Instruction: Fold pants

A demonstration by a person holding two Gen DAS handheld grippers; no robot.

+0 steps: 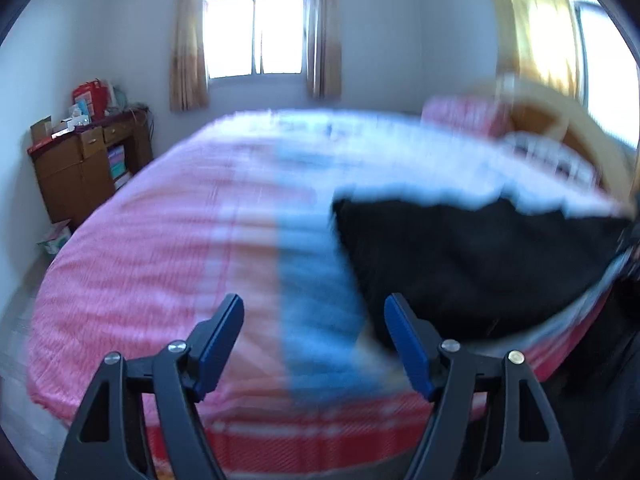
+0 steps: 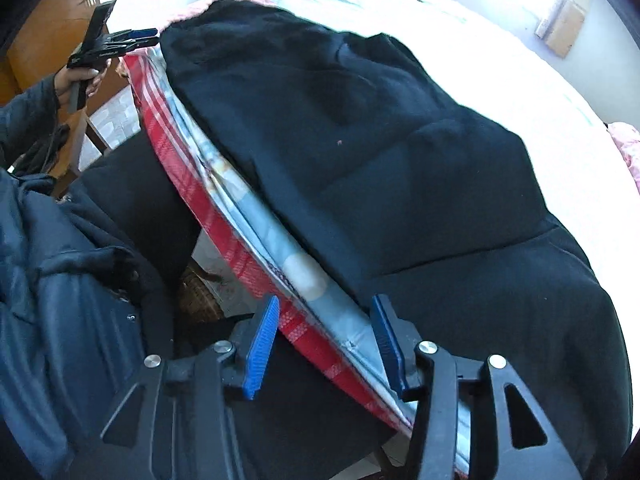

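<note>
The black pants (image 2: 380,152) lie spread along the near edge of the bed (image 2: 500,68); in the blurred left wrist view they show at the right (image 1: 472,264). My left gripper (image 1: 314,312) is open and empty, above the bed just left of the pants' end. It also shows in the right wrist view (image 2: 148,36), by the far end of the pants. My right gripper (image 2: 326,312) is open and empty, over the bed's edge beside the near part of the pants.
The bed has a pink, white and blue cover (image 1: 160,248) and a red checked side (image 2: 176,148). A brown cabinet (image 1: 80,168) with boxes stands by the left wall. A window with curtains (image 1: 256,28) is behind. The person's dark jacket (image 2: 60,280) is close at the left.
</note>
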